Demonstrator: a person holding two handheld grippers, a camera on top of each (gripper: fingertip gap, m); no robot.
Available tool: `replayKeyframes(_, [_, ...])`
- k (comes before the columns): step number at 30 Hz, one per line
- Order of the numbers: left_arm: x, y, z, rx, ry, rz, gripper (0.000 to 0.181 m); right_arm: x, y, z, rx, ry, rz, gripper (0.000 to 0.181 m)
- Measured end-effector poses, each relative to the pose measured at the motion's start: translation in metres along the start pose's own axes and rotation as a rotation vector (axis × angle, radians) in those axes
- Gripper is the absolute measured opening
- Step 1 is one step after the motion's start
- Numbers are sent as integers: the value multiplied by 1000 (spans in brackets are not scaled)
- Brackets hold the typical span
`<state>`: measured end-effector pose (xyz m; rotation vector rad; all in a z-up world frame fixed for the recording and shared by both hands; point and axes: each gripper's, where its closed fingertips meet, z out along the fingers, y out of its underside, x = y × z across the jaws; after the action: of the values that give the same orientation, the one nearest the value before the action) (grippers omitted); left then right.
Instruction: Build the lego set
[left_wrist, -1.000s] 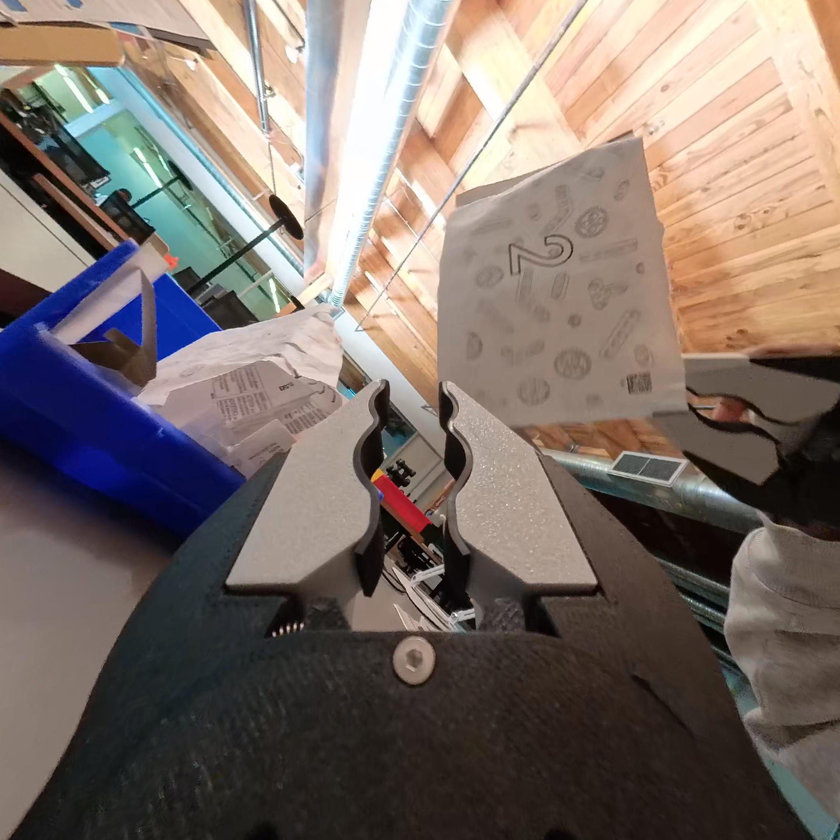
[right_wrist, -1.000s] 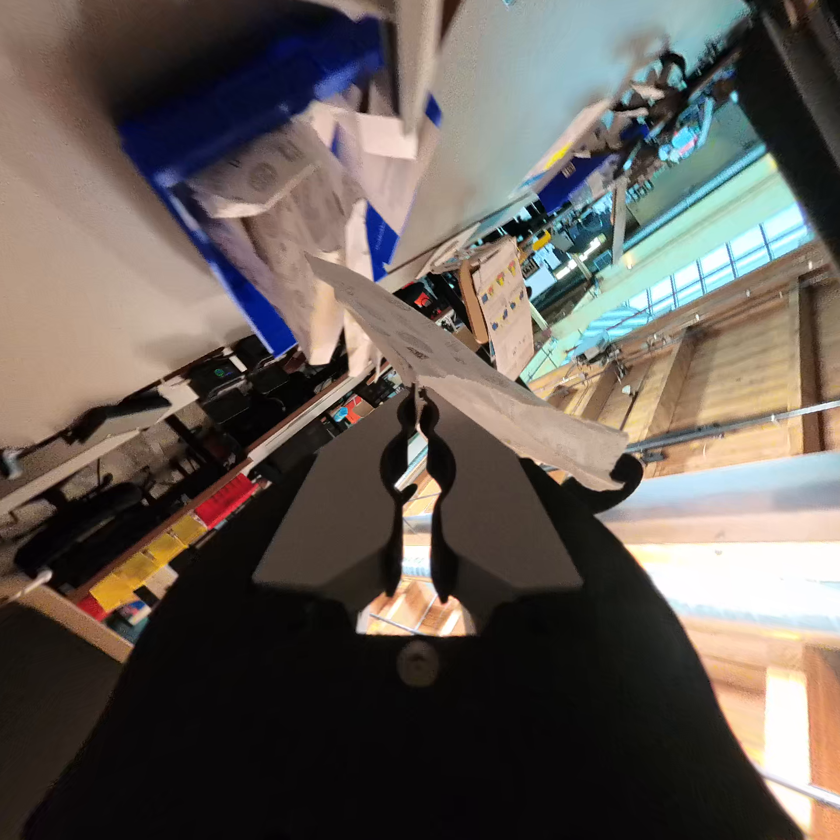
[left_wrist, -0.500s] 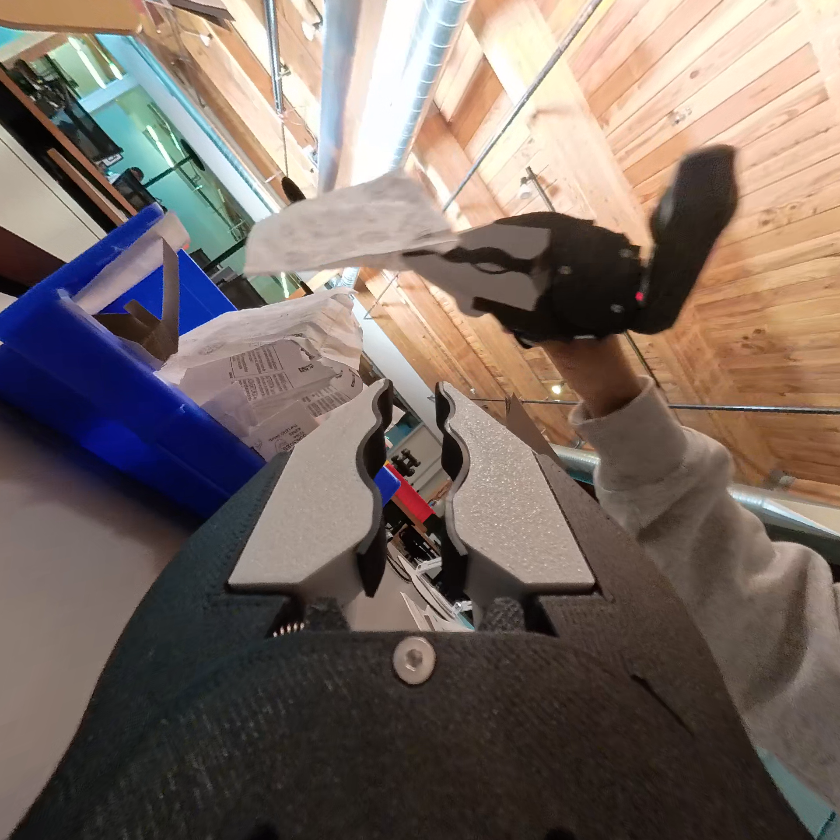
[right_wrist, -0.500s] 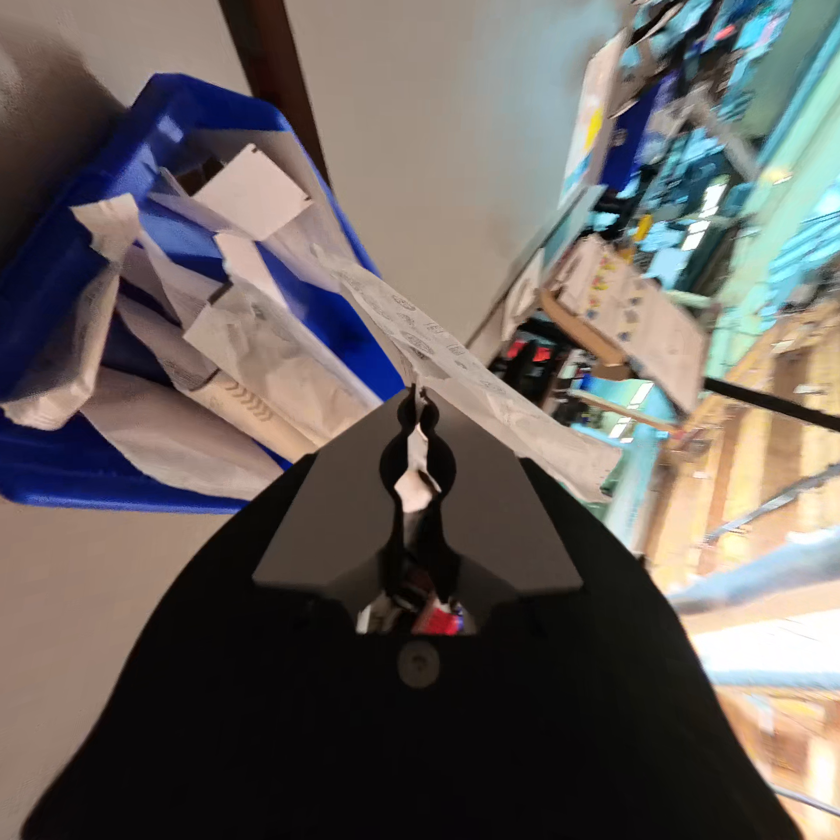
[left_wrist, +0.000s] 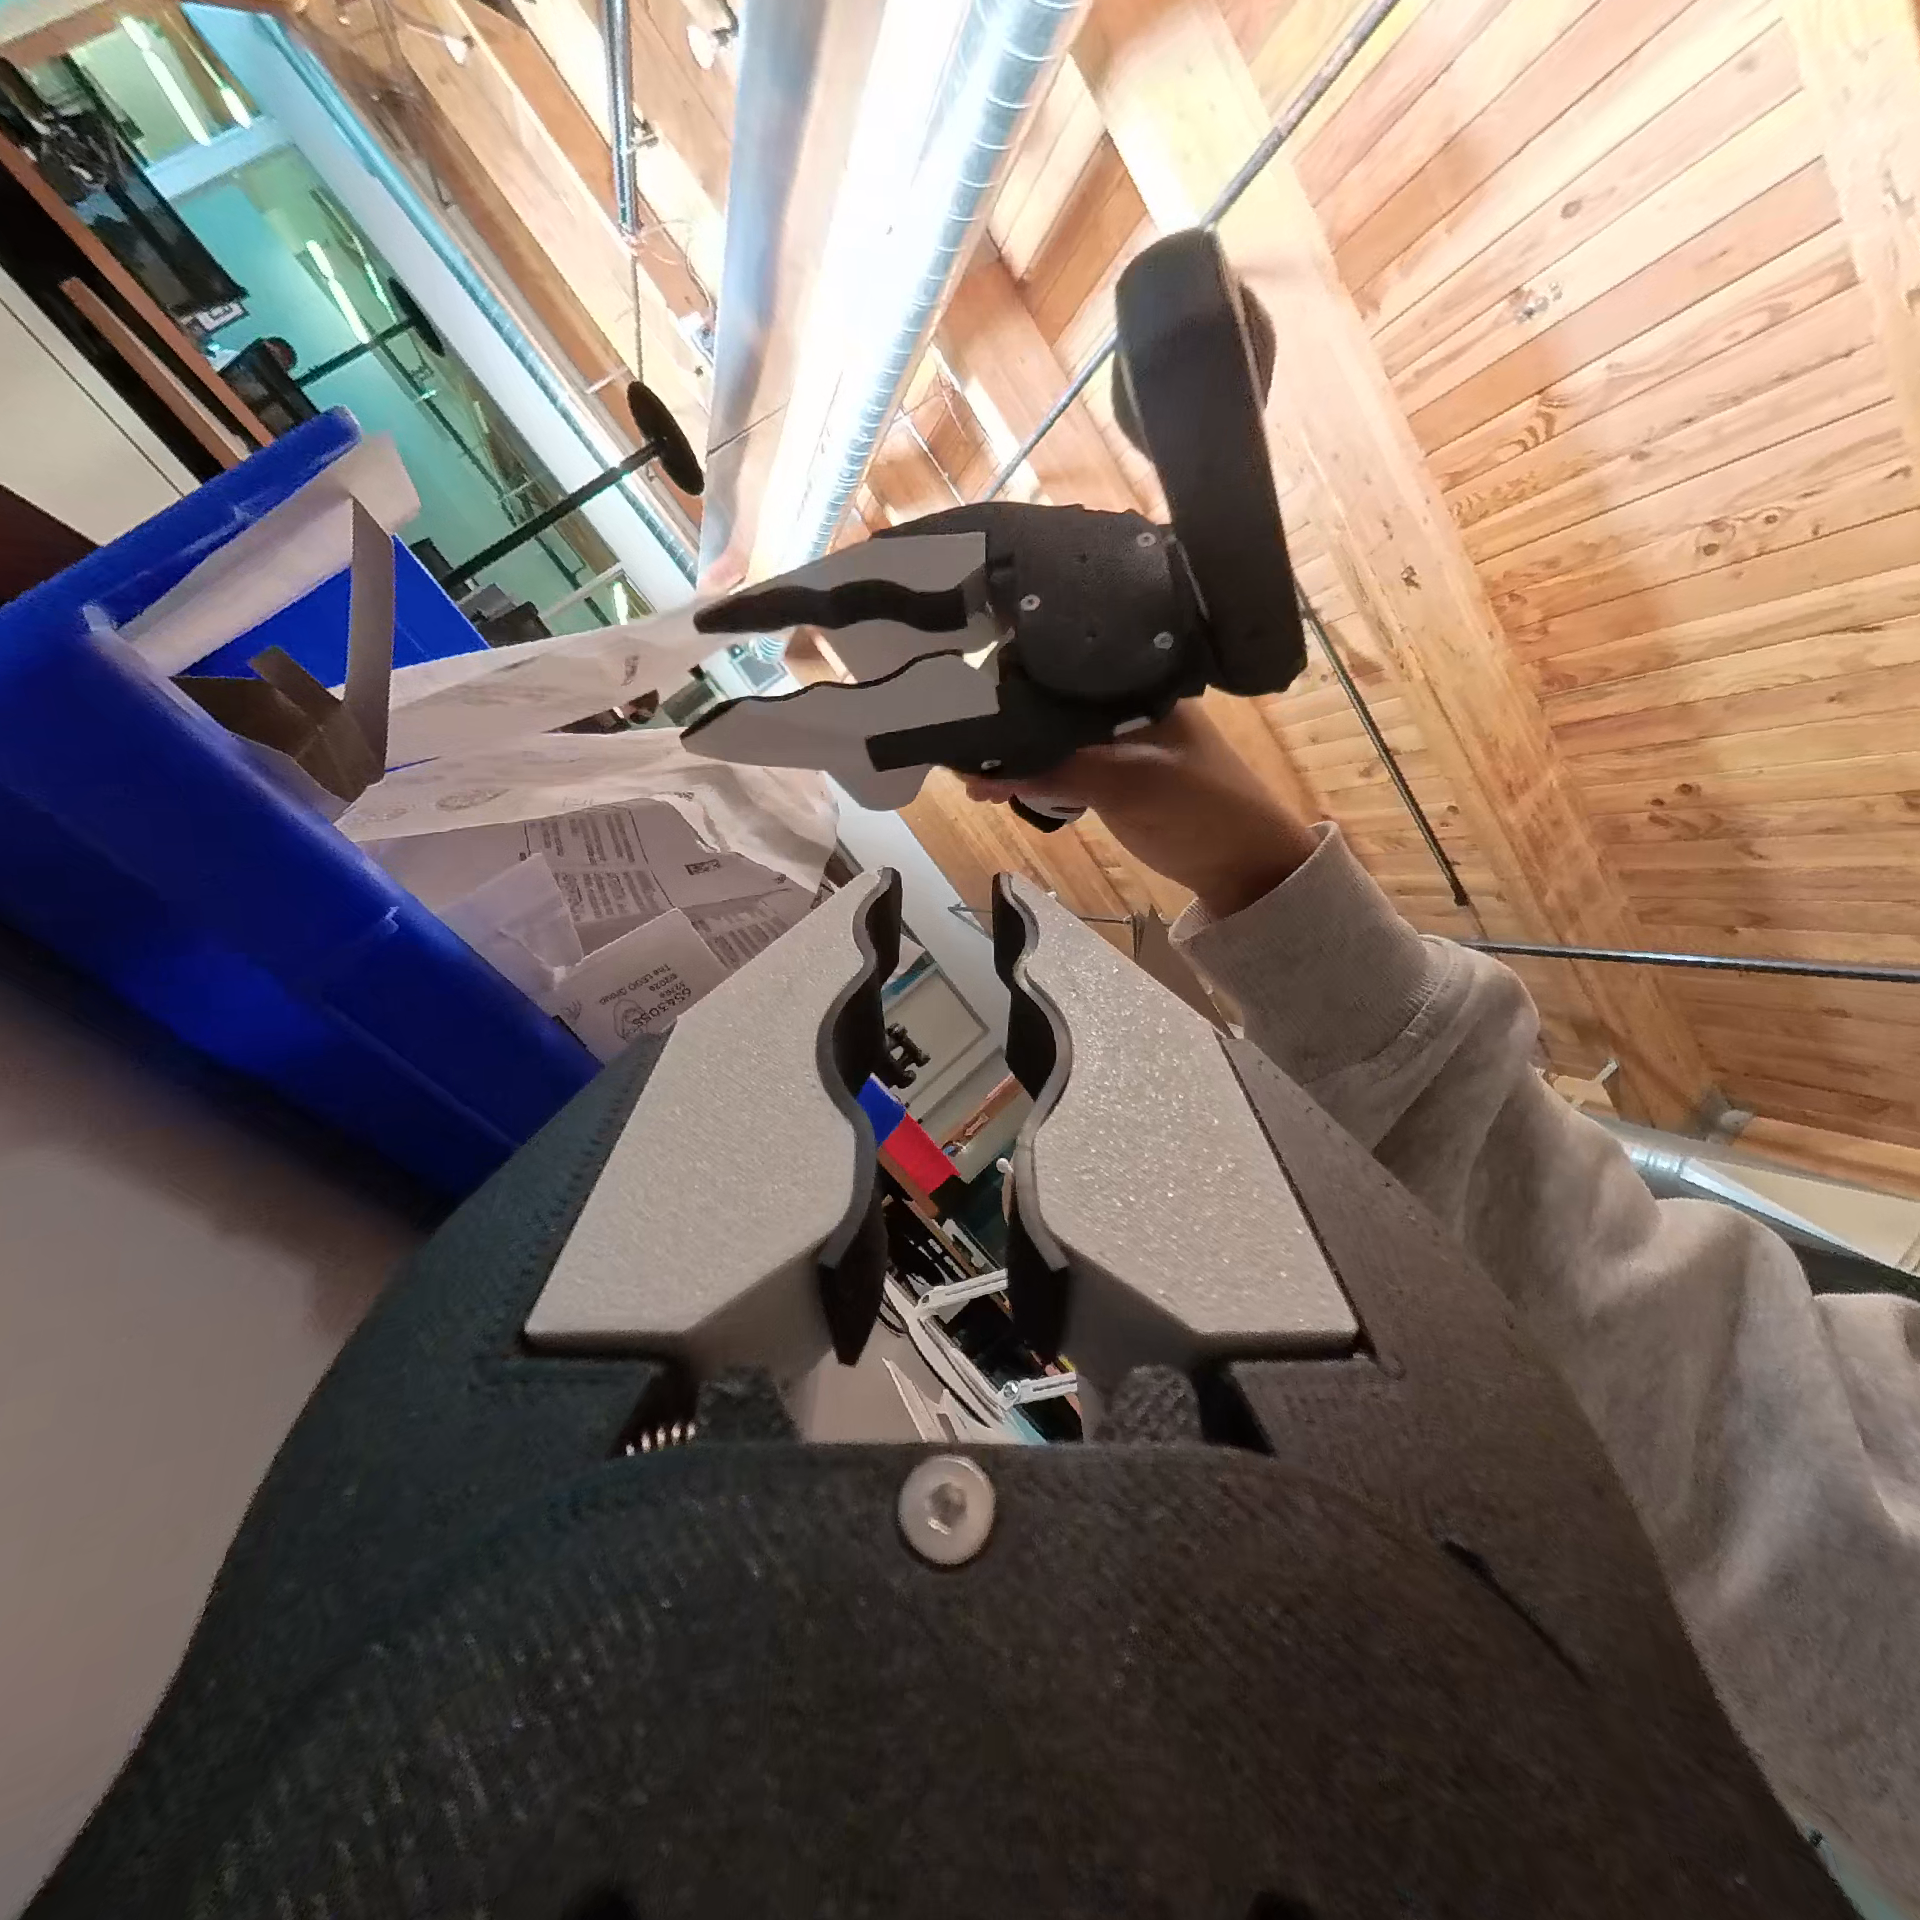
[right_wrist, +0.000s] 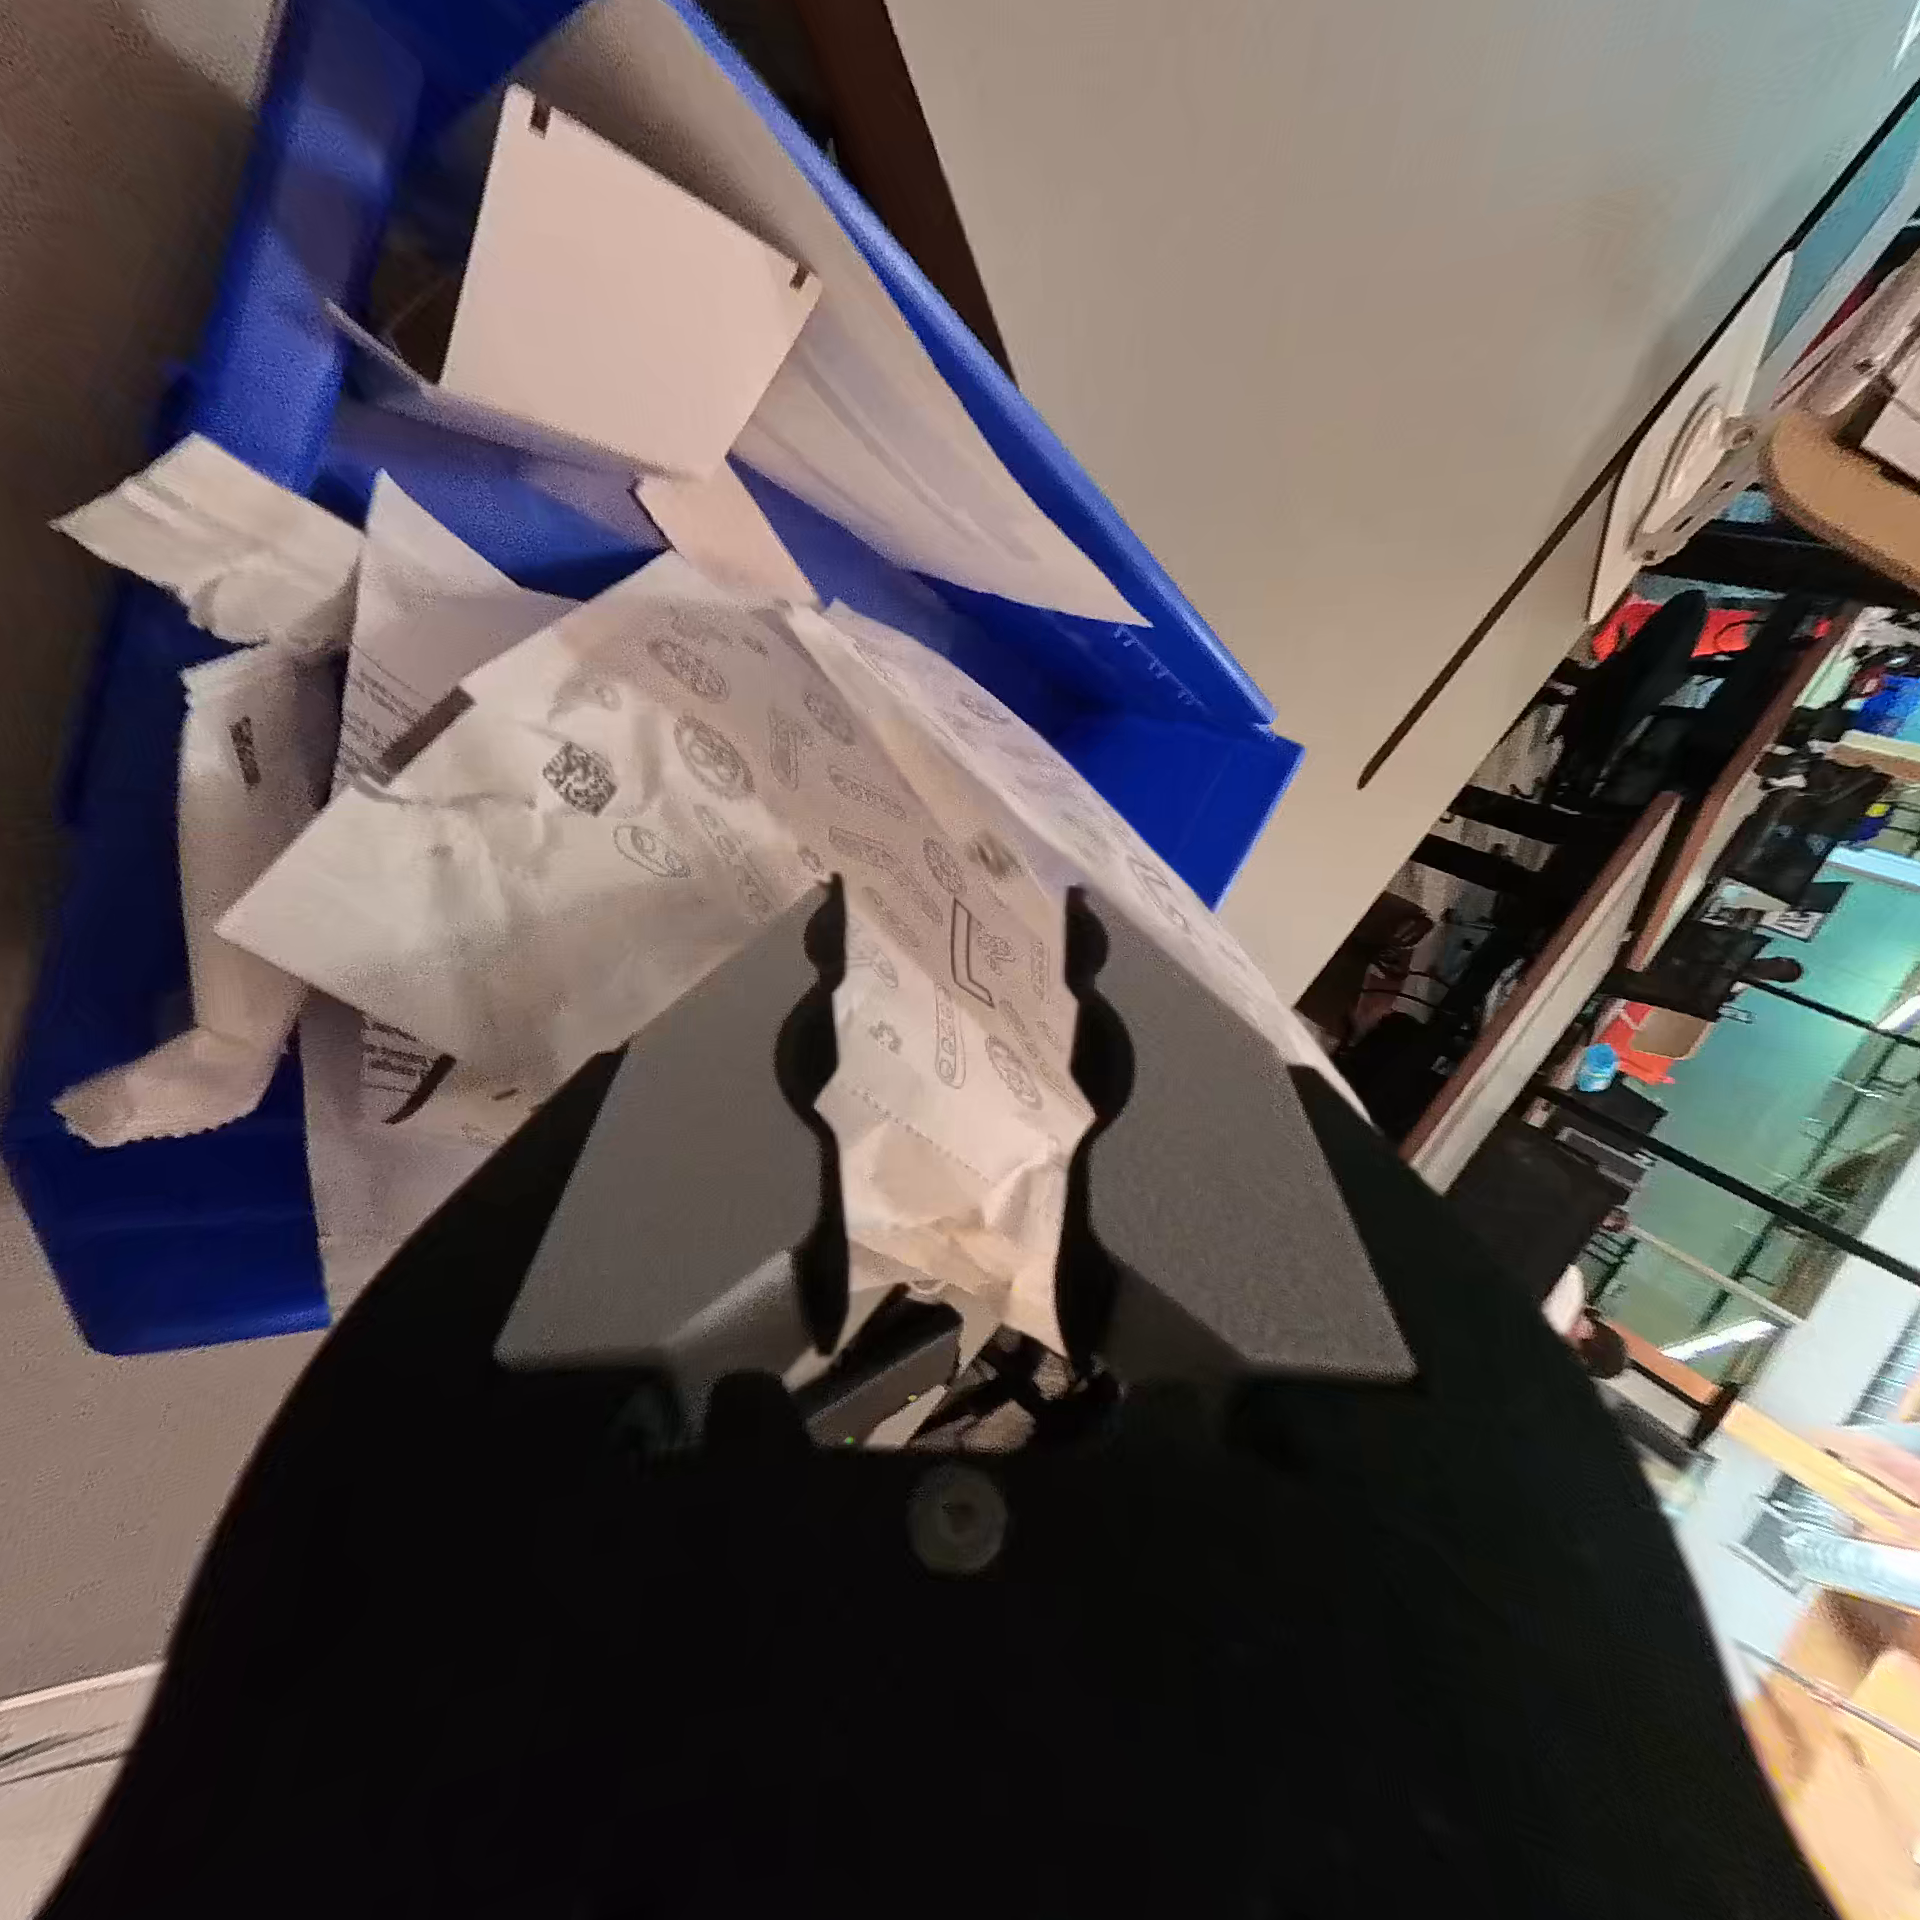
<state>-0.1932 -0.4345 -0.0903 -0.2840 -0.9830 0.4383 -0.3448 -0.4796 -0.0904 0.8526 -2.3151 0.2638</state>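
Paper bags (right_wrist: 540, 862) lie piled in the bin (right_wrist: 156, 1226), with the right gripper (left_wrist: 717, 675) above them.

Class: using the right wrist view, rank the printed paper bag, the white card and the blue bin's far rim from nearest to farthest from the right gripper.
1. Printed paper bag: lies between the open right gripper fingers.
2. White card: beyond the bag, upper left, in the bin.
3. Blue bin's far rim: top left, behind the card.

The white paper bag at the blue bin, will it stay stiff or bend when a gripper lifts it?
The paper bag is creased and crumpled, so it probably flops. It looks flat and probably light. It lies between the right gripper's spread fingers, over the blue bin.
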Motion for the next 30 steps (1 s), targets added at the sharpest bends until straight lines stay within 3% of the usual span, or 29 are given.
replayKeyframes(6, [-1,-2,-1,9,-4,-3,15,10,-48,-29,226,-15,43,47])
replayKeyframes(11, [-1,0,0,1,-6,7,14,0,-77,-24,261,42,-223,35])
replayKeyframes(20, [-1,2,1,-11,-4,9,14,-12,-71,37,71,-67,-349,35])
replayKeyframes(25, [-2,1,2,-10,0,-16,14,-17,-67,42,75,-68,-362,20])
replayKeyframes(27, [-3,1,2,-5,-1,-27,14,-21,-65,40,72,-91,-368,5])
replayKeyframes(30, [-3,1,2,-6,-2,-30,14,-26,-62,38,50,-107,-396,0])
